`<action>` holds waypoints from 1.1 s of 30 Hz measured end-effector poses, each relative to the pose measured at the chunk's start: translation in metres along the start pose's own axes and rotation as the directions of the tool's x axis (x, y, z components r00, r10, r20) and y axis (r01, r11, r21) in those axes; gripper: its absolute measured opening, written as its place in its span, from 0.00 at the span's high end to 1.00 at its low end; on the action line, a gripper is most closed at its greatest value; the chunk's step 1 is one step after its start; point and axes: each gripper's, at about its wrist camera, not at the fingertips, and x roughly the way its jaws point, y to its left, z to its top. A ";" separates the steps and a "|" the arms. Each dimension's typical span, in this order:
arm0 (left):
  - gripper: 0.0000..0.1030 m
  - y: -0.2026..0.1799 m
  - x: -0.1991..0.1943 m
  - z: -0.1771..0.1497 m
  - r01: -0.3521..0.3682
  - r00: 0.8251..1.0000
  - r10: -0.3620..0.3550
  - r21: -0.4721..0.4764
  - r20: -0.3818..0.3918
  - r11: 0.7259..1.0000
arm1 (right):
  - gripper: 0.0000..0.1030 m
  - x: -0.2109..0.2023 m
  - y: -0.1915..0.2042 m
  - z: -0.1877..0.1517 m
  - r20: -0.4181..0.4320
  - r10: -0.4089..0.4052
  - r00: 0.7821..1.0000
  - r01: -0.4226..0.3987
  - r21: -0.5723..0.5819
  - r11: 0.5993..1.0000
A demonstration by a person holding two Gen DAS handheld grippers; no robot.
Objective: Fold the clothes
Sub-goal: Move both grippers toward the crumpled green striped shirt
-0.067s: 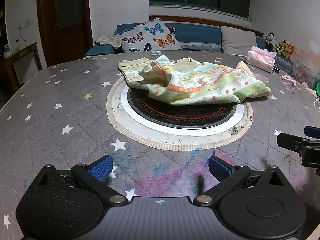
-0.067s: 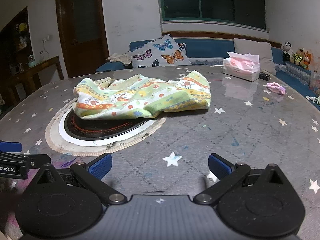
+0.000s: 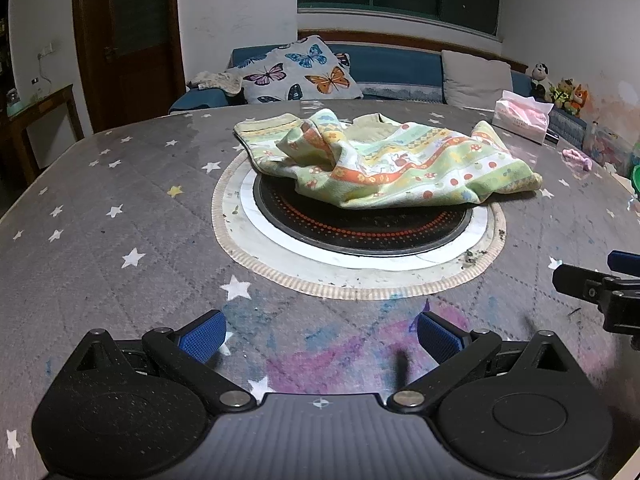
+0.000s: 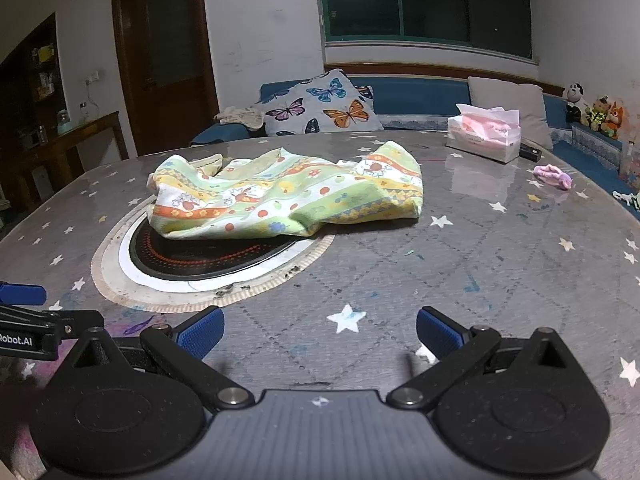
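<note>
**Crumpled garment lies untouched, both grippers spread wide**

The garment [image 3: 400, 164] lies rumpled at the middle of the tabletop [image 3: 120, 208], partly over the round black hob [image 3: 360, 228] set into it. The left gripper [image 3: 320, 336] and right gripper [image 4: 320, 332] hover over the near edge, well short of the cloth, fingers [image 4: 200, 334] fully apart with nothing between them. A tissue box [image 4: 484, 138] stands beyond the garment.

Home living room: sofa [image 4: 416, 94], butterfly cushion [image 4: 320, 104], plush toys [image 4: 596, 110], star-print table [image 4: 480, 264].
</note>
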 end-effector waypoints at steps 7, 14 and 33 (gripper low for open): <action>0.00 -0.001 0.005 -0.005 -0.002 1.000 0.002 -0.005 -0.003 1.000 | 0.00 0.002 0.001 0.002 -0.011 -0.002 1.000 0.002 0.005 1.000; 0.00 0.000 0.012 -0.003 0.007 1.000 -0.007 0.000 -0.030 1.000 | 0.00 0.009 0.001 0.003 -0.026 0.006 1.000 -0.005 0.004 1.000; 0.00 -0.003 0.029 0.010 0.012 0.998 -0.011 0.016 -0.065 1.000 | 0.00 0.029 0.002 0.018 -0.056 0.023 0.998 -0.023 0.001 1.000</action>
